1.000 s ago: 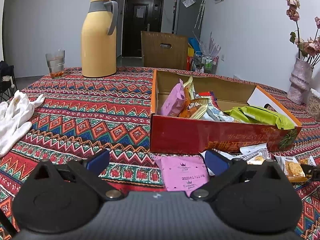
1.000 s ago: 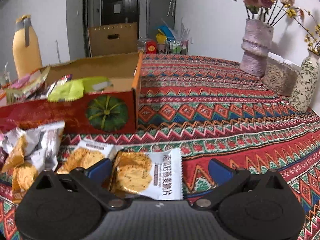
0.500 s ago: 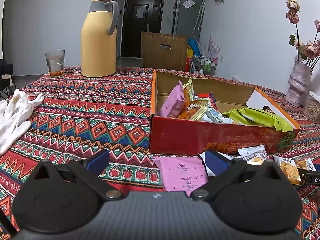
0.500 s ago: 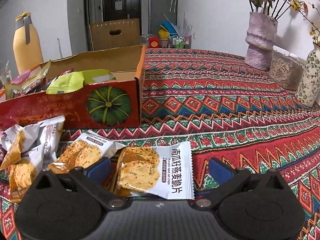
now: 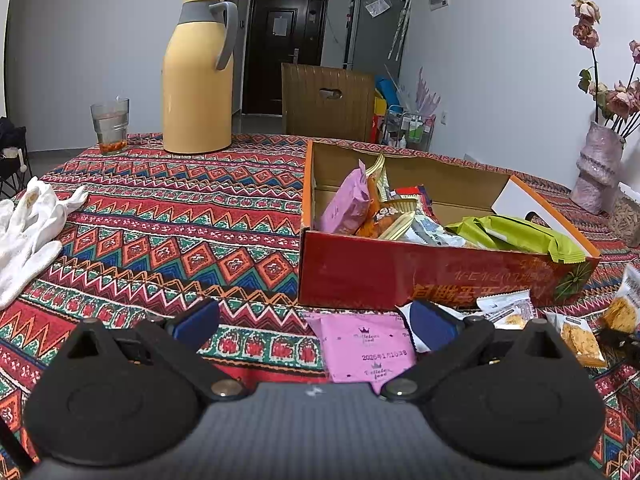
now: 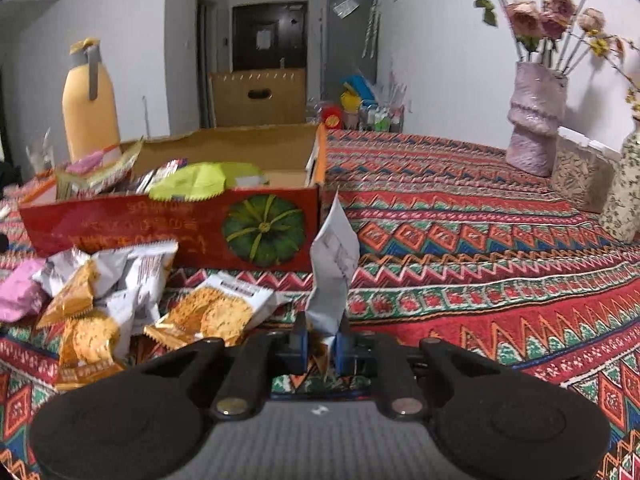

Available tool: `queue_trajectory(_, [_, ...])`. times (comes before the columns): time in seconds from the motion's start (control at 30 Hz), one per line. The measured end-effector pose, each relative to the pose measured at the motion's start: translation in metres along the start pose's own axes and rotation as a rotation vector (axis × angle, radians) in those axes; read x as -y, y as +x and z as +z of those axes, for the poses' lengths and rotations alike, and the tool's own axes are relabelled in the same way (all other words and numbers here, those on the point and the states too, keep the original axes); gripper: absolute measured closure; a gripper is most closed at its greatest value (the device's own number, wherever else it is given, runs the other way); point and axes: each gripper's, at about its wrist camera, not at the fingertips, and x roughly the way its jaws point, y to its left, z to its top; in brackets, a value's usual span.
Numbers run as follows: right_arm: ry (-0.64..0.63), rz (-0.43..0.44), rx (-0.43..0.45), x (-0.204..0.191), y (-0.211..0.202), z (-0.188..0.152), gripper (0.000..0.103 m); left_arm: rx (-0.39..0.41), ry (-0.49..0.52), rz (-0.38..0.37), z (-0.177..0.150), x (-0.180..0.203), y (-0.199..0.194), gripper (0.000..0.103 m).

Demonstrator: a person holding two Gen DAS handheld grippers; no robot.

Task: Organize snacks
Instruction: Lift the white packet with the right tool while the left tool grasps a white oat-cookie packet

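Note:
A red cardboard box [image 5: 420, 276] with several snack packets in it stands on the patterned tablecloth; it also shows in the right wrist view [image 6: 168, 228]. My right gripper [image 6: 320, 346] is shut on a white cracker packet [image 6: 332, 268], which stands upright, lifted in front of the box. Several cracker packets [image 6: 208, 312] lie loose to its left. My left gripper [image 5: 316, 320] is open and empty, with a pink packet [image 5: 366, 346] on the cloth between its fingers.
A yellow thermos jug [image 5: 198, 76] and a glass [image 5: 110, 124] stand at the far left. White gloves [image 5: 28, 224] lie at the left edge. Vases with flowers [image 6: 536, 120] and a jar [image 6: 580, 176] stand at the right.
My right gripper has shut on the white cracker packet and lifted it upright off the cloth. My left gripper has stayed open and barely moved.

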Motion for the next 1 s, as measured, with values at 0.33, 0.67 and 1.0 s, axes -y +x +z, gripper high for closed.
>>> queue_trajectory(0.33, [0.049, -0.022, 0.132, 0.009, -0.023, -0.004, 0.091, -0.028, -0.007, 0.0, 0.006, -0.002, -0.004, 0.0])
queue_trajectory(0.67, [0.085, 0.01, 0.168, 0.016, -0.027, -0.006, 0.091, -0.18, 0.048, -0.011, -0.01, 0.005, -0.022, 0.0])
queue_trajectory(1.0, [0.099, 0.036, 0.2, 0.019, -0.032, -0.008, 0.091, -0.267, 0.092, 0.026, -0.04, 0.012, -0.023, 0.01])
